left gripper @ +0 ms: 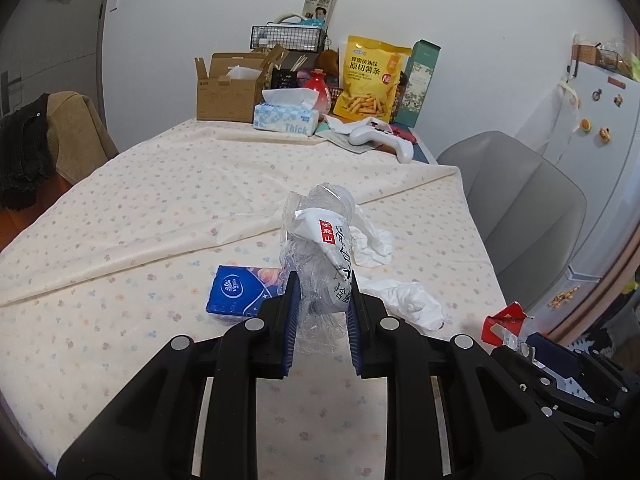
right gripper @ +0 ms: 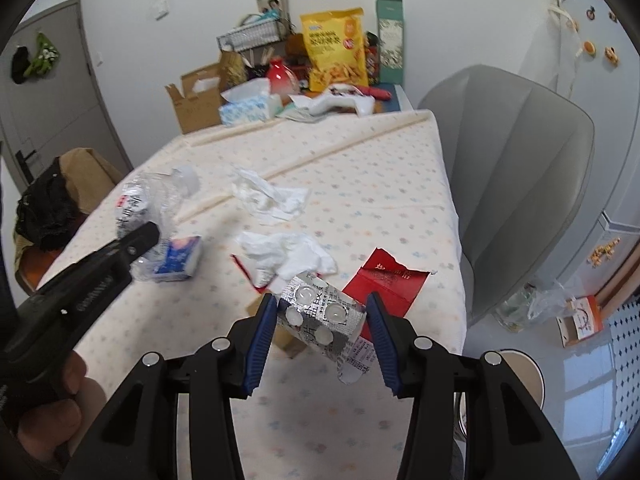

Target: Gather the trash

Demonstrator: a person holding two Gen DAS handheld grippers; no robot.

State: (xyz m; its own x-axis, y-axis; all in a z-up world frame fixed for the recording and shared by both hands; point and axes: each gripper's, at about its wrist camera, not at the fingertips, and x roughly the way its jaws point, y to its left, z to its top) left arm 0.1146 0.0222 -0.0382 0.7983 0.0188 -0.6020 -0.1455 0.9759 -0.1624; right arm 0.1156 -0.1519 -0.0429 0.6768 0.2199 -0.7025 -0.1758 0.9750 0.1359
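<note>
The left tool gripped a crushed plastic bottle above the worktop. Only the right view showed the right tool clamping a foil pill blister, the torn red packet lying beyond.

Bottle: clear, crumpled glossy plastic. Blister pack: shiny foil (creased). Tissues: soft matt paper. Tablecloth: matt cloth. Grippers' pads: ribbed blue.

White walls, grey chair, floral-cloth table, white fridge.
</note>
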